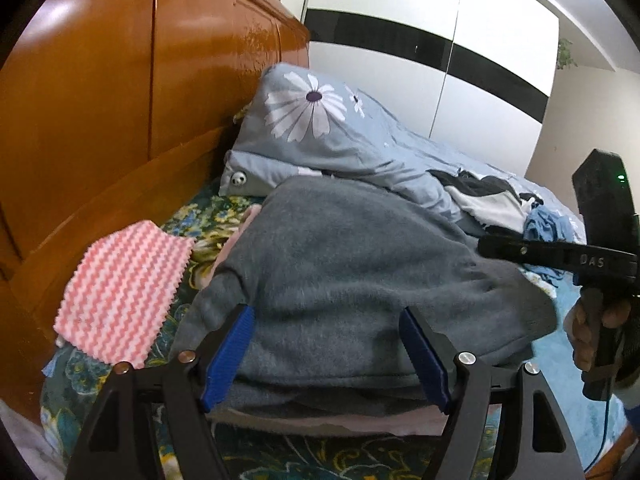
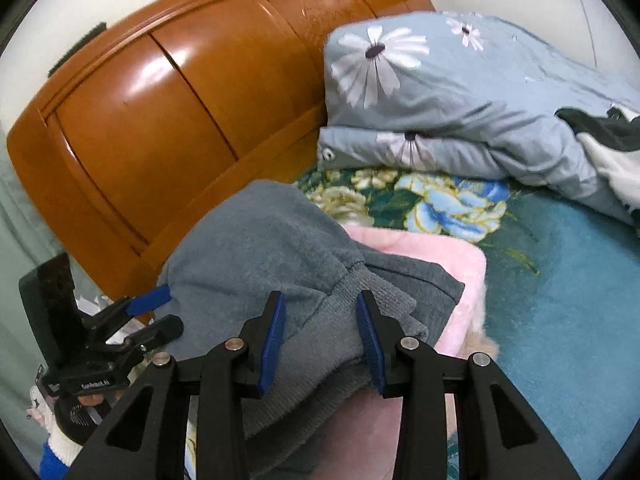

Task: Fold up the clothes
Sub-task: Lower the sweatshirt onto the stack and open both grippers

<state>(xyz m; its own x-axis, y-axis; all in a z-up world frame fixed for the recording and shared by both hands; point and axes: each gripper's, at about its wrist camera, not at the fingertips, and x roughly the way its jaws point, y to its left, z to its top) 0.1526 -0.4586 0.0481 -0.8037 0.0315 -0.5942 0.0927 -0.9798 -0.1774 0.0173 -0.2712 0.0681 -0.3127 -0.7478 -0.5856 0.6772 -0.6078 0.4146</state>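
Note:
A grey fleece garment (image 1: 340,260) lies folded on the bed, on top of a pink fleece piece (image 2: 440,256). My left gripper (image 1: 326,352) stands open over the near part of the grey garment. Fabric spreads between its blue pads and past both of them. From the right wrist view, the left gripper (image 2: 168,312) sits at the garment's left edge, held by a hand. My right gripper (image 2: 322,340) is shut on the garment's ribbed hem (image 2: 320,320), which fills the gap between its pads. The left wrist view catches the right gripper (image 1: 486,246) side-on at the garment's right end.
A glossy wooden headboard (image 1: 120,80) rises close behind. A pink-and-white striped cloth (image 1: 120,292) lies left of the garment. A blue daisy-print duvet (image 2: 440,80) is heaped at the back, with a pile of loose clothes (image 1: 492,200) beyond. A teal floral sheet (image 2: 560,280) covers the bed.

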